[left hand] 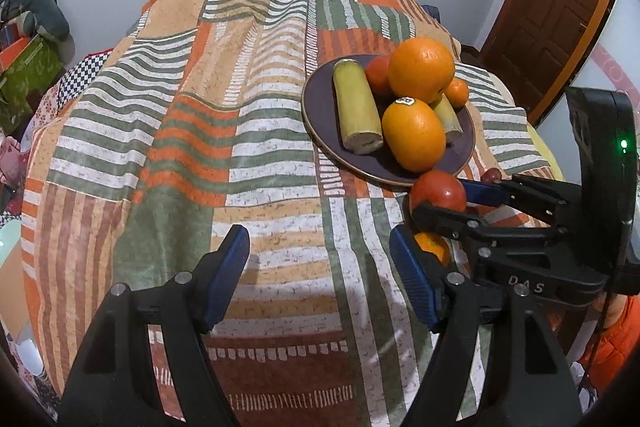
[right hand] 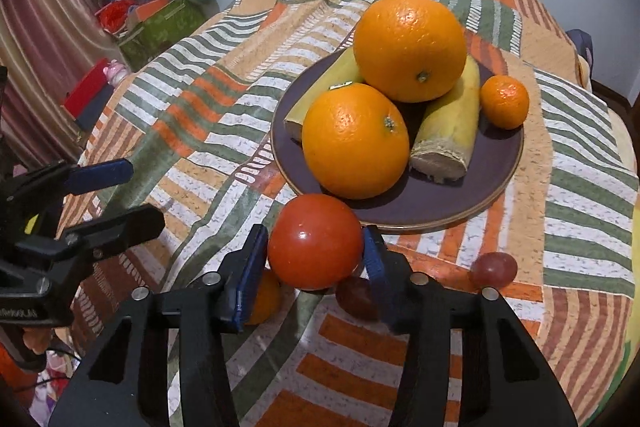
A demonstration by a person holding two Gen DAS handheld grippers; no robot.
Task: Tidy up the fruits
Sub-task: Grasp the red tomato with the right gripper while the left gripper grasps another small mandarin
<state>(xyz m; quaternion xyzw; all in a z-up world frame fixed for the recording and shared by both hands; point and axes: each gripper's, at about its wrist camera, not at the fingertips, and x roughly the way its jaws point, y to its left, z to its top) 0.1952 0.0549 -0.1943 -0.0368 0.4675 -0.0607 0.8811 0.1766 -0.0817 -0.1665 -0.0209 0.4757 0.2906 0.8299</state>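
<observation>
A dark purple plate [right hand: 480, 195] [left hand: 320, 115] on the striped tablecloth holds two large oranges [right hand: 356, 141] [left hand: 414, 135], two yellow-green cut stalk pieces [right hand: 448, 143] [left hand: 356, 107], a small mandarin [right hand: 505, 101] and a red fruit [left hand: 377, 75]. My right gripper [right hand: 316, 247] [left hand: 444, 201] is shut on a red tomato [right hand: 315, 242] [left hand: 438, 191] just before the plate's near rim. Two dark red grapes [right hand: 493, 269] lie on the cloth beside it, and a small orange [right hand: 264, 299] [left hand: 432, 247] lies under it. My left gripper [left hand: 320, 267] [right hand: 116, 195] is open and empty, to the left.
The table is covered by a striped patchwork cloth [left hand: 200, 131]. A green box with clutter [right hand: 160, 23] stands on the floor beyond the table's left edge. A brown wooden door [left hand: 552, 7] is at the back right.
</observation>
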